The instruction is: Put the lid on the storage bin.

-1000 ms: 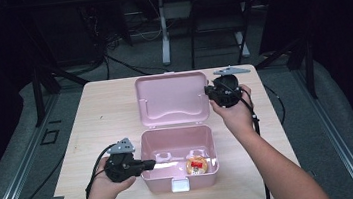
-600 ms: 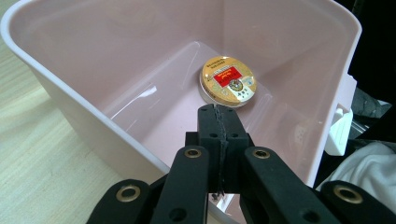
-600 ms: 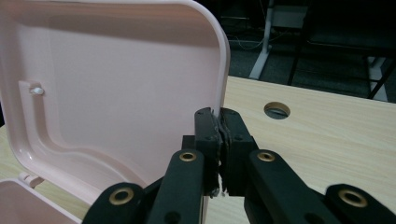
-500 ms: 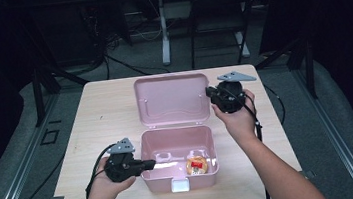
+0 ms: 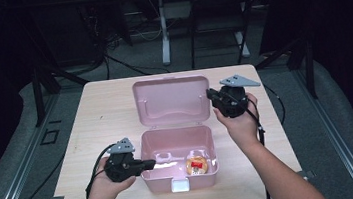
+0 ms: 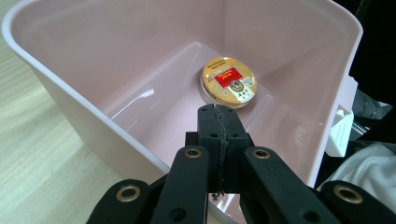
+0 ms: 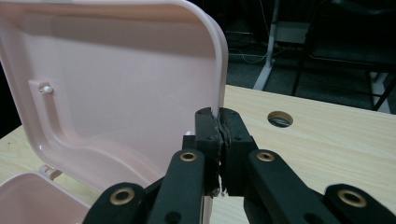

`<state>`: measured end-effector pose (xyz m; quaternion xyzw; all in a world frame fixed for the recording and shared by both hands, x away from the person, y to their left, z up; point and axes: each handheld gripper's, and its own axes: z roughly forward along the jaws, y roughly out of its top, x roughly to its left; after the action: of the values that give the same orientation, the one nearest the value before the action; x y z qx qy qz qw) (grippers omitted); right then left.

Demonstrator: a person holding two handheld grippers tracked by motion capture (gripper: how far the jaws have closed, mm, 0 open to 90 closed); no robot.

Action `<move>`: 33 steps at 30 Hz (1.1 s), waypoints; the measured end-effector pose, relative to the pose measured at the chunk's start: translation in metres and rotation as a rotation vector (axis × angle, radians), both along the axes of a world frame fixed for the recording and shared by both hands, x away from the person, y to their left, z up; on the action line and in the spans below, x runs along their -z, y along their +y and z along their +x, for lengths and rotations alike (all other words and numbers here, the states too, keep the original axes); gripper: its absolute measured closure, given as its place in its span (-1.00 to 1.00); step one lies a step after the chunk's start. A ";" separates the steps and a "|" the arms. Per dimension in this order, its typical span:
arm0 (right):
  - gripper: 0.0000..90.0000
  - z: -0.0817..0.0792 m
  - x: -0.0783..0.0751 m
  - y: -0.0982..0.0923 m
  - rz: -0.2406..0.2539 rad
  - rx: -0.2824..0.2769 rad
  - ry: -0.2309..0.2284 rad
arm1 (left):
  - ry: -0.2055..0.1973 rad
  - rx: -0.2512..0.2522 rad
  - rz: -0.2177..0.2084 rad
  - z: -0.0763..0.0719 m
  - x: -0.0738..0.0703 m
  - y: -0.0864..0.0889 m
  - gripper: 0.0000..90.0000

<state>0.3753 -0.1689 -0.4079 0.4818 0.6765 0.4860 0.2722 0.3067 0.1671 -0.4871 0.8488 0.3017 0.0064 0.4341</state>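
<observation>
Resting on the pale wooden table [image 5: 96, 118], the pink plastic box [image 5: 180, 172] stands open, its lid [image 5: 172, 102] tilted back behind it. The left gripper [image 5: 147, 164] meets the box's left wall, its fingers pressed together with nothing between them, tips over the rim in the left gripper view. A round gold tin with a red label [image 6: 229, 82] lies on the box floor toward the right; its print is too small to read. The right gripper [image 7: 219, 122], fingers shut and empty, sits at the lid's right edge; whether it touches is unclear.
</observation>
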 end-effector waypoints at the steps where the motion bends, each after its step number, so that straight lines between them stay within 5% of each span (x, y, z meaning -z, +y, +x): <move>1: 0.94 -0.001 0.000 -0.001 0.005 -0.003 -0.002 | 0.000 -0.001 0.000 0.000 0.000 0.000 1.00; 9: 0.94 -0.008 0.002 -0.001 0.001 -0.005 -0.030 | -0.004 -0.022 -0.005 0.001 0.000 0.000 1.00; 20: 0.94 -0.009 0.003 -0.002 0.009 -0.008 -0.041 | -0.061 -0.062 -0.002 0.005 -0.004 0.000 0.93; 33: 0.94 -0.010 0.003 -0.003 0.007 -0.010 -0.043 | -0.138 -0.162 -0.062 0.021 -0.023 0.013 0.79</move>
<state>0.3656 -0.1714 -0.4111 0.4689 0.6711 0.4998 0.2826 0.3279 0.1796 -0.4643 0.8054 0.3388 0.0908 0.4778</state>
